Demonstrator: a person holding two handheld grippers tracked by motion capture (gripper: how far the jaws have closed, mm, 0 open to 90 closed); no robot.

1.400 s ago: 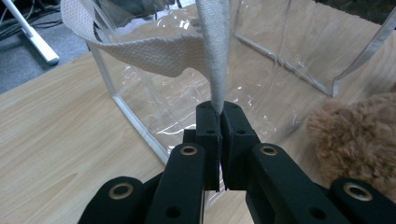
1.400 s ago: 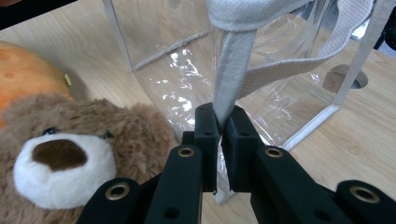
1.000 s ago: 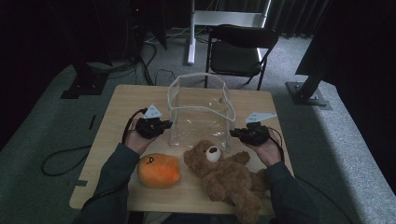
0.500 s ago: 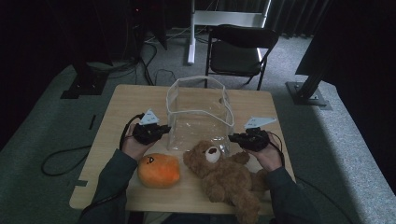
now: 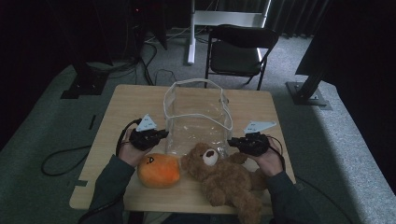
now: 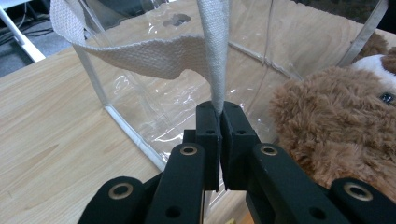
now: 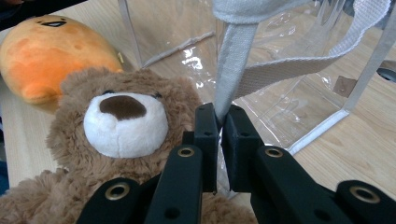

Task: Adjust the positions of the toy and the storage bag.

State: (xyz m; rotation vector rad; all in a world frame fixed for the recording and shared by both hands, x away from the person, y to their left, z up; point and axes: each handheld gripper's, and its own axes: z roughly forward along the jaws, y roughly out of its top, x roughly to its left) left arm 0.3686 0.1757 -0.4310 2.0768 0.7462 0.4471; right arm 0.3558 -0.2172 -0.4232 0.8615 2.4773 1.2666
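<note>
Item 1, left gripper (image 5: 161,135): I see its jaws clenched on a white woven strap (image 6: 215,56) of the clear plastic bag (image 5: 198,116). The strap runs up and away from the pinch point, then folds over toward the far left in the left gripper view.

Item 2, right gripper (image 5: 232,141): its jaws are clamped on the bag's other woven strap (image 7: 233,60), which rises straight up from between the pads.

Item 3, clear plastic bag: it stands upright on the wooden table (image 5: 126,100), directly between my two grippers, mouth open upward, with its walls just beyond each set of jaws. Its bottom seam sits on the tabletop just ahead of the left gripper's tips.

Item 4, brown teddy bear (image 5: 224,175): it lies on its back nearer the person than the bag, its head just beside the right gripper and close under that gripper's jaws in the right gripper view. Its fur also shows to the right of the left gripper's jaws.

Item 5, orange plush toy (image 5: 159,170): it lies just behind the left gripper, beside the bear's head, by the person's left hand (image 5: 133,154).
</note>
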